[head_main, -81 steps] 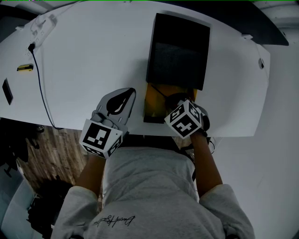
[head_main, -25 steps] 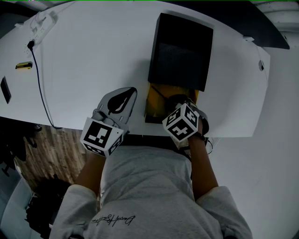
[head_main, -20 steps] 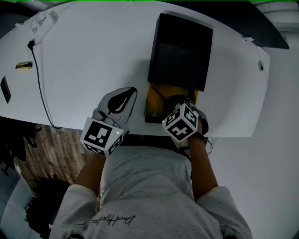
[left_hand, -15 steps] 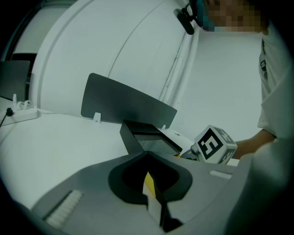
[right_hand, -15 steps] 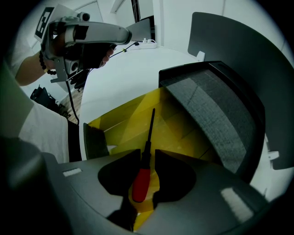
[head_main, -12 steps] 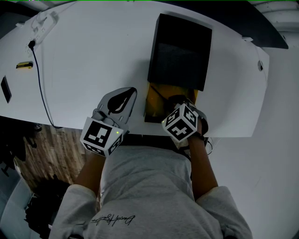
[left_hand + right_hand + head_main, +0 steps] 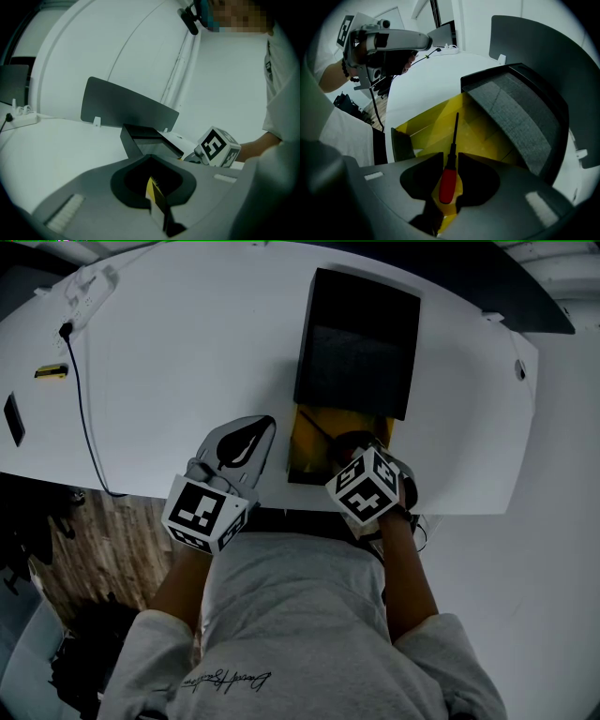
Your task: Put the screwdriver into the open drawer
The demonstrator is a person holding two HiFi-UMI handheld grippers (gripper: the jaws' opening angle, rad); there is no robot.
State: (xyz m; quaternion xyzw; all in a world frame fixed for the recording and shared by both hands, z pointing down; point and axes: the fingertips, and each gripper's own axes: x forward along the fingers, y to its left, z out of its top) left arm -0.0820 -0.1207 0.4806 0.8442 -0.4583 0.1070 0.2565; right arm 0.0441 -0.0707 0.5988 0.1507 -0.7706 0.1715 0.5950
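A black cabinet (image 7: 356, 343) stands on the white table (image 7: 187, 343), its yellow drawer (image 7: 314, 437) pulled out toward me. My right gripper (image 7: 343, 442) hangs over the drawer's front part. In the right gripper view its jaws (image 7: 447, 157) are shut on the neck of a red-handled screwdriver (image 7: 446, 183), whose dark shaft points down into the drawer (image 7: 480, 133) toward the cabinet (image 7: 520, 108). My left gripper (image 7: 264, 424) rests on the table just left of the drawer, shut with nothing held (image 7: 150, 157).
A power strip (image 7: 89, 287) and a black cable (image 7: 84, 418) lie at the table's left, with a small yellow item (image 7: 50, 374) near the edge. A grey divider panel (image 7: 126, 108) stands behind the cabinet. The table's near edge runs just under both grippers.
The right gripper has barely shifted over the drawer and still has the screwdriver. The left gripper has stayed where it was.
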